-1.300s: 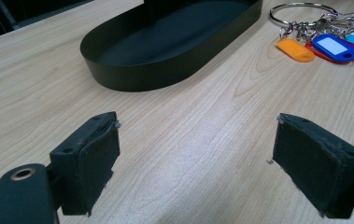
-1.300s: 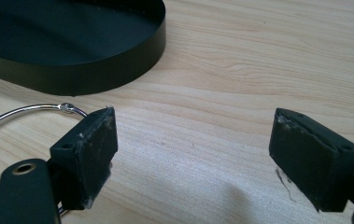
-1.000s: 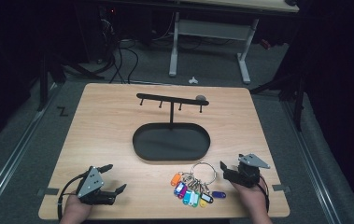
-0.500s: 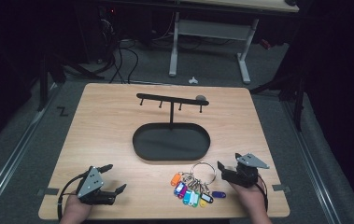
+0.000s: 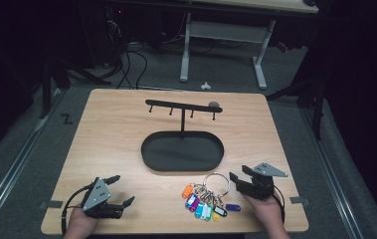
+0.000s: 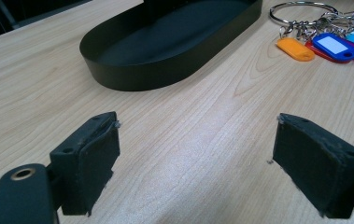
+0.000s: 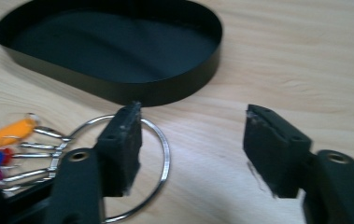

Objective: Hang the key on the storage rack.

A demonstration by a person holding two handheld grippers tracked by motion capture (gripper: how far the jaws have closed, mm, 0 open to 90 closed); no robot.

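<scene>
Steel key ring point(image 5: 217, 181) with its bunch of coloured tags point(image 5: 203, 202) lies flat on the table point(image 5: 116, 144), near the front edge and just in front of the black oval tray point(image 5: 182, 151). From the tray rises a post with a hook bar point(image 5: 183, 106) across its top. The right gripper point(image 5: 239, 179) sits just beside the ring, on its right. Its jaws have just been closing and stand partly open; in the right gripper view one jaw hangs over the ring point(image 7: 158, 154), the other stands over bare wood, and no pad presses on the ring. The left gripper point(image 5: 120, 190) rests at the front left of the table, well apart from the keys, with its jaws wide open over bare wood point(image 6: 195, 154).
</scene>
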